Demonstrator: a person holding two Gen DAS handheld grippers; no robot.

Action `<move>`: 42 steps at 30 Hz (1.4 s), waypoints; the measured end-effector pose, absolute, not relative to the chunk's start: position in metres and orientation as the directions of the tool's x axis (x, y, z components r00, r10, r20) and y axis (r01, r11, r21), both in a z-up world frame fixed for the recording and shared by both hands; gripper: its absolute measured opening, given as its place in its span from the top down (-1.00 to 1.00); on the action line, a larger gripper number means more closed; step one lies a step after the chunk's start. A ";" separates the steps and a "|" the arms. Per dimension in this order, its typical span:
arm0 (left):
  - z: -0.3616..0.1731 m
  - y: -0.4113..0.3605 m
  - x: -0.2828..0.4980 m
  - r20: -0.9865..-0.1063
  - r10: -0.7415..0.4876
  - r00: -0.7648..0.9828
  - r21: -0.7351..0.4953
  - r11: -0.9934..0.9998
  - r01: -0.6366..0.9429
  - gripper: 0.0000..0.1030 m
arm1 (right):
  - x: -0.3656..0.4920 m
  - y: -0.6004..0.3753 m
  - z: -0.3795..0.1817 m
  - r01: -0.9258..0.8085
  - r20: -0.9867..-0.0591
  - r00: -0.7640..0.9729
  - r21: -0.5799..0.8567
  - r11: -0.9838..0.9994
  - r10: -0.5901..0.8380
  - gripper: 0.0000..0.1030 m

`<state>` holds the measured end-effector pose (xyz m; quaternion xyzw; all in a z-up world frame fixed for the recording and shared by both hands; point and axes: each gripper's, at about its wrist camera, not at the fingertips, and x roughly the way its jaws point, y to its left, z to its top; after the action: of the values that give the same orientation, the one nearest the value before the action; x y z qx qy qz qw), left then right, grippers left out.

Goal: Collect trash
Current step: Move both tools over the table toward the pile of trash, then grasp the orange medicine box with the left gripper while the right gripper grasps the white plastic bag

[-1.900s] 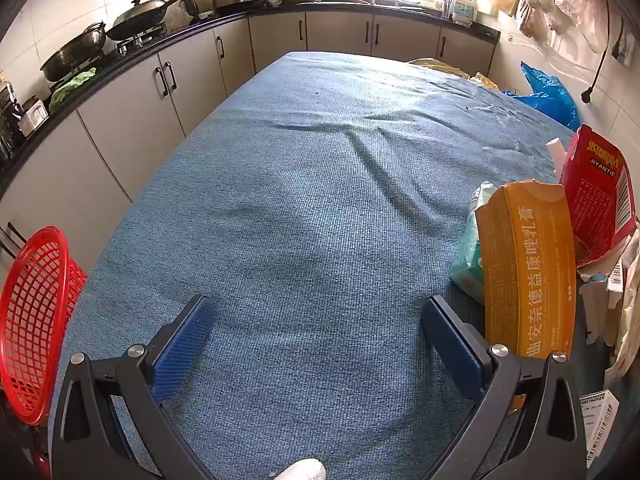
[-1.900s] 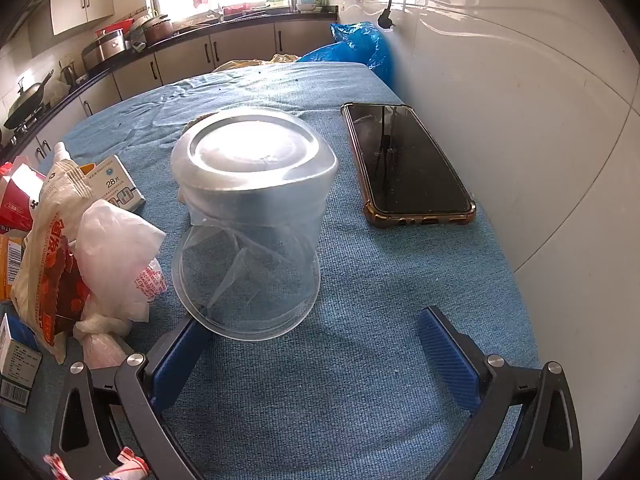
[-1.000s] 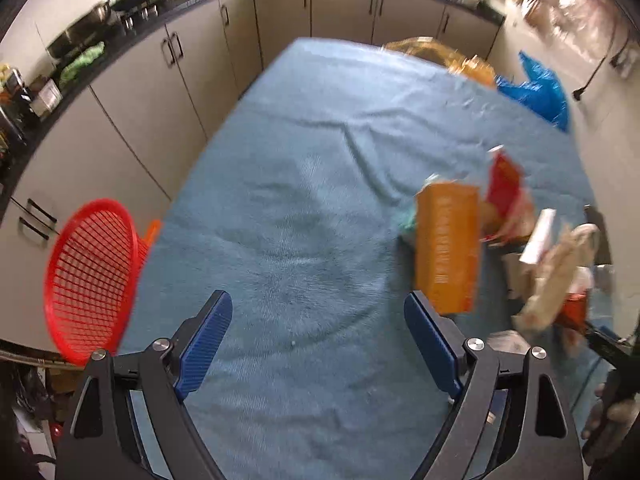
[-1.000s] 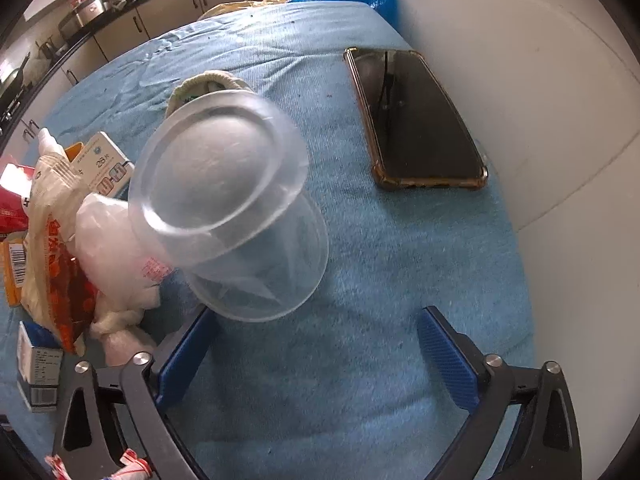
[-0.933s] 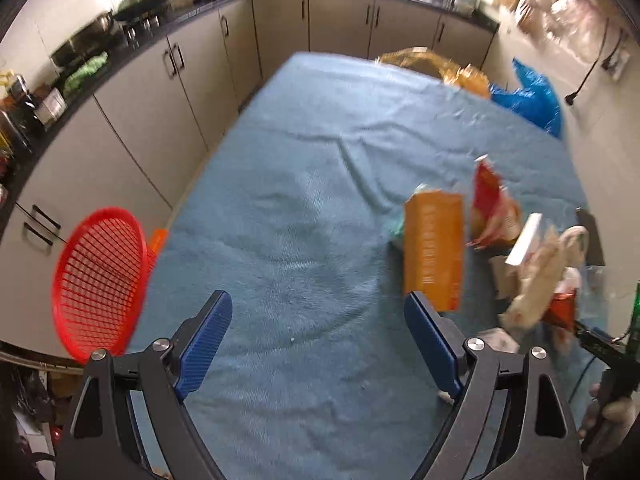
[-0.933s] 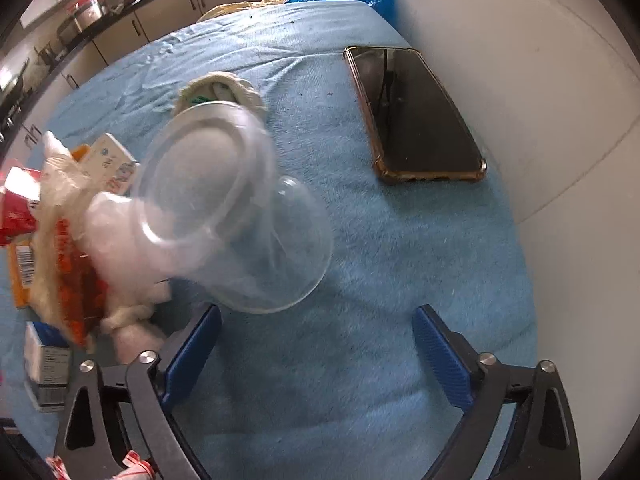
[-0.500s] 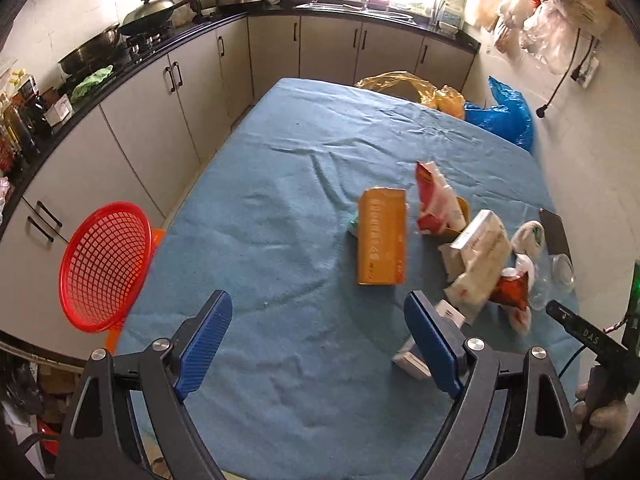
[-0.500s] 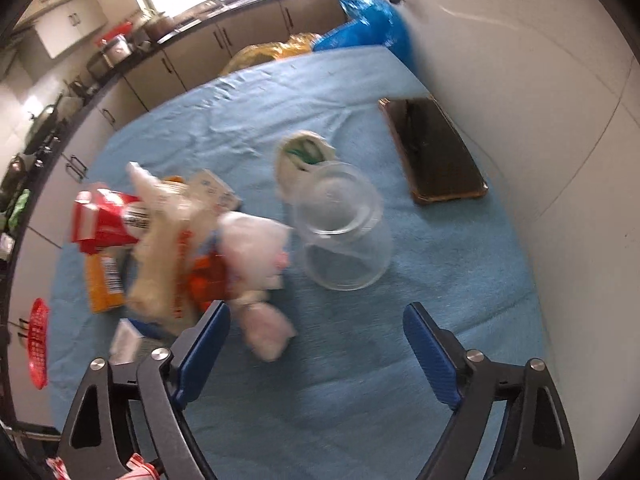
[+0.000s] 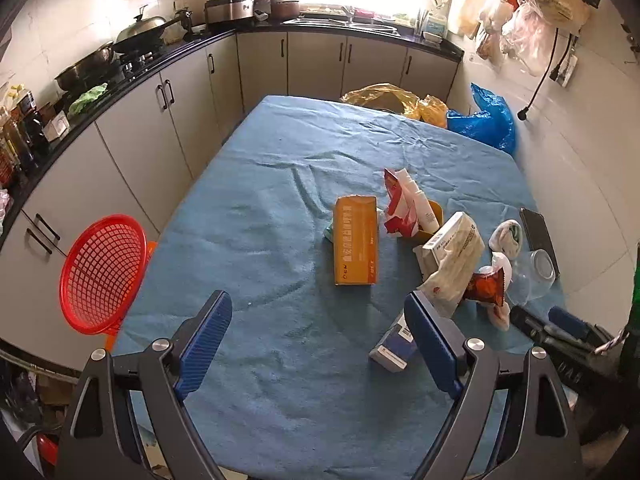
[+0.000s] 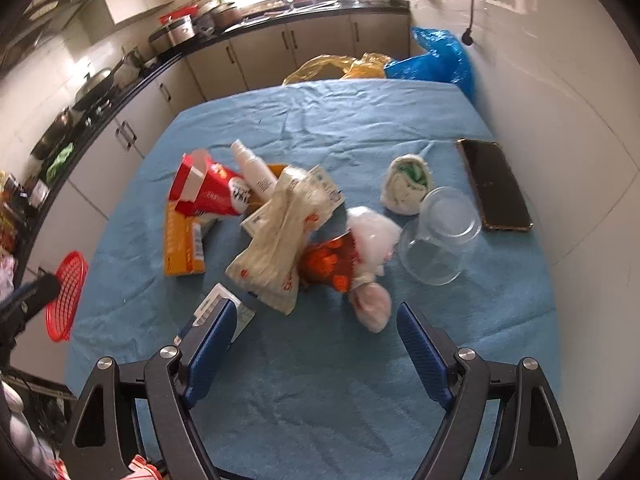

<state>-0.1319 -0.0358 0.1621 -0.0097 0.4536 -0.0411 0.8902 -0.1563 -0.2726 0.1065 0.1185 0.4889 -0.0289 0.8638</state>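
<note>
Trash lies heaped on the blue cloth table (image 9: 260, 200): an orange box (image 9: 356, 240), a red carton (image 10: 208, 190), a cream bag (image 10: 280, 240), an orange wrapper (image 10: 332, 260), a small blue-white box (image 9: 394, 344) and a clear plastic cup (image 10: 440, 236) on its side. My left gripper (image 9: 316, 316) hovers open above the near cloth, left of the heap. My right gripper (image 10: 316, 316) hangs above the near side of the heap, its jaws closing a little with nothing between them. A red basket (image 9: 100, 272) sits off the table's left edge.
A phone (image 10: 496, 184) lies by the white wall at the right, next to a white-green wad (image 10: 406, 184). Yellow and blue plastic bags (image 9: 480, 124) sit at the far end. Kitchen cabinets and a counter with pans run along the left and back.
Both grippers rose and drew back, so the whole table shows. The clear cup, standing upside down earlier, tipped over and lies on its side. The right jaws narrowed slightly.
</note>
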 end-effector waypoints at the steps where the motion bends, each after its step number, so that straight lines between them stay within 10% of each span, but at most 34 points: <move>1: 0.164 -0.033 -0.131 -0.806 -0.076 0.587 -0.053 0.997 0.058 -0.69 | -0.156 -0.270 0.104 0.161 -0.857 0.511 0.178 0.971 0.072 -0.68; 24: 0.147 -0.046 -0.113 -0.847 0.009 0.531 0.047 0.997 0.058 -0.69 | -0.132 -0.278 0.088 0.174 -0.876 0.471 0.208 0.962 0.104 -0.67; 42: 0.094 -0.030 -0.055 -0.925 -0.114 0.363 -0.096 0.993 0.068 -0.69 | -0.128 -0.276 0.061 0.138 -0.900 0.398 0.248 0.959 0.175 -0.44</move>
<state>-0.0546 -0.0304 0.0942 -0.0208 0.5615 -0.0551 0.8254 -0.1284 -0.2760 0.0611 0.1429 0.5485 0.0113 0.8238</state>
